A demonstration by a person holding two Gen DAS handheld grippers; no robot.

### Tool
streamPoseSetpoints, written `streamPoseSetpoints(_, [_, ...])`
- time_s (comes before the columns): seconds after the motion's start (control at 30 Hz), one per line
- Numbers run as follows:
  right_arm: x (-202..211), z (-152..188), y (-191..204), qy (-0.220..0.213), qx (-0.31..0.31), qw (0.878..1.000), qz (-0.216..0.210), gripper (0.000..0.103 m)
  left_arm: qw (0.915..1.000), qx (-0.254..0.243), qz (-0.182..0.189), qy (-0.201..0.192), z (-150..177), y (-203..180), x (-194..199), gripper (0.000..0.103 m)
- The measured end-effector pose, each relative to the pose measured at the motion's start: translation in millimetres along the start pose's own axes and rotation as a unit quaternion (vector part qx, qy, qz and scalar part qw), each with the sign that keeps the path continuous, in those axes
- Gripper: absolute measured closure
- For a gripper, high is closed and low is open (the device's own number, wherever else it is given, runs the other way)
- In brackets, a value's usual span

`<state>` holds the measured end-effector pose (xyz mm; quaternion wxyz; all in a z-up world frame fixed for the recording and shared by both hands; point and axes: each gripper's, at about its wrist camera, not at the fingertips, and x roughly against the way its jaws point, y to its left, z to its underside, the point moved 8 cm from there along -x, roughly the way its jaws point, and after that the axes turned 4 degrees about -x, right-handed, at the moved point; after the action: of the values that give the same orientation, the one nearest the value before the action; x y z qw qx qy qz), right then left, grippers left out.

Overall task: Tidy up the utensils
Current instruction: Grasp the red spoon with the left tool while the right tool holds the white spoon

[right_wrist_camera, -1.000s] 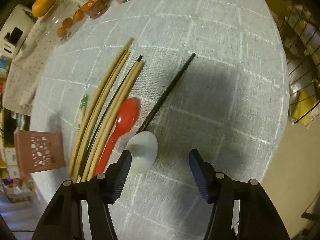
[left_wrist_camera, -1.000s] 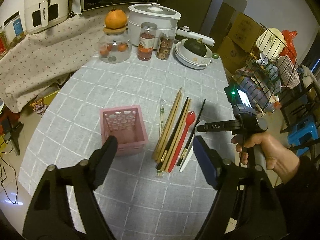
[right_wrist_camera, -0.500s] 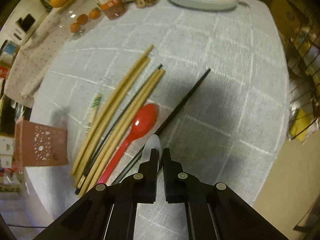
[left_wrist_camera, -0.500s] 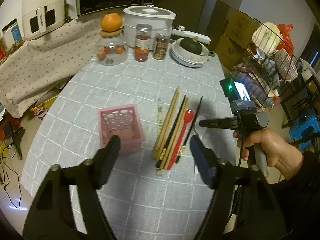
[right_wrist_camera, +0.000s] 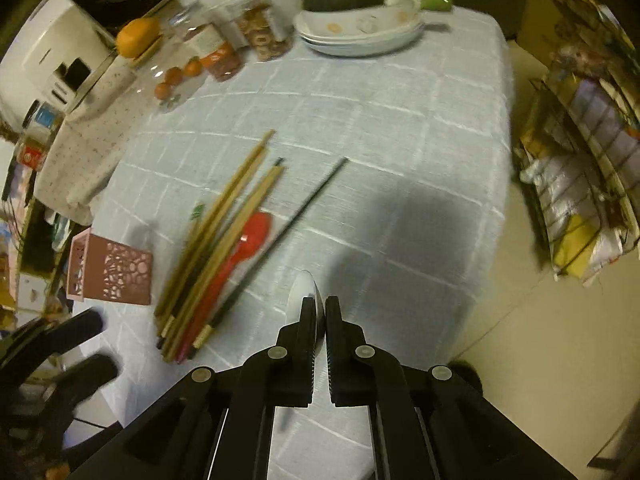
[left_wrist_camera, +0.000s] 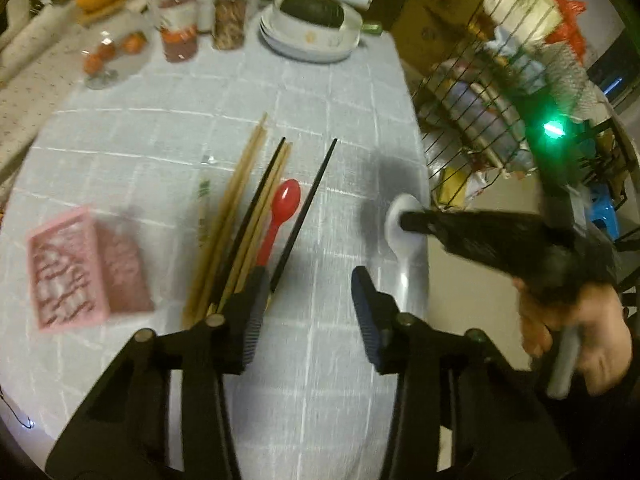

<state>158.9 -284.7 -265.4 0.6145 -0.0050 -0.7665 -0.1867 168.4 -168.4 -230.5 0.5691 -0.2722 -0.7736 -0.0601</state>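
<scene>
Now the right tool (right_wrist_camera: 316, 320) is clenched on the white plastic spoon (right_wrist_camera: 305, 290); its bowl sticks out just past the pads, and in the left wrist view the spoon (left_wrist_camera: 402, 236) sits in that tool (left_wrist_camera: 404, 222) with its handle hanging free.

Left tool (left_wrist_camera: 306, 308): jaws part-way apart and just been closing. Nothing is between the pads; only bare cloth shows in the gap.

Landmark: pink perforated plastic basket (left_wrist_camera: 76, 270) on the round worktop (left_wrist_camera: 340, 120) with its grey-blue checked cloth.
- Just beside the basket, on the side toward the right tool: bundle of tan wooden chopsticks (left_wrist_camera: 236, 208) with a black one among them.
- Beyond the bundle from the basket: red plastic spoon (left_wrist_camera: 282, 210), touching the bundle.
- Next out: single black chopstick (left_wrist_camera: 308, 208), lying slantwise.
- Held white spoon is farthest from the basket, near the worktop edge.
- Well apart from the basket, at the far edge: stacked white dishes (left_wrist_camera: 308, 40) holding a dark green squash (left_wrist_camera: 312, 10).

Both views are motion-blurred.
</scene>
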Motion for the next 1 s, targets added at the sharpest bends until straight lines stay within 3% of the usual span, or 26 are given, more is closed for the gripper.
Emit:
streamPoseSetpoints(0.07, [-4.4, -1.6, 0.2, 0.005, -0.005, 1.0, -0.005, 0.098, 0.9998, -0.007, -0.001, 0.019, -10.3, -1.1, -24.5, 0.079])
streamPoseSetpoints(0.33, [-2.7, -1.2, 0.0, 0.01, 0.002, 1.0, -0.019, 0.098, 0.9958, 0.042, -0.02, 0.079, -25.9, 20.6, -88.6, 0.08])
streamPoseSetpoints(0.5, [1.3, -3.9, -6.3, 0.011, -0.006, 0.999, -0.03, 0.098, 0.9931, 0.048, -0.05, 0.095, -27.3, 28.6, -101.4, 0.08])
streamPoseSetpoints(0.8, [3.5, -6.1, -14.7, 0.012, -0.023, 0.999, -0.037, 0.098, 0.9933, 0.039, -0.057, 0.093, -43.9, 20.1, -110.8, 0.073])
streamPoseSetpoints(1.0, [5.7, -8.2, -15.9, 0.009, -0.029, 0.999, -0.04, 0.098, 0.9909, 0.0, -0.087, 0.103, -53.1, 13.4, -119.1, 0.074])
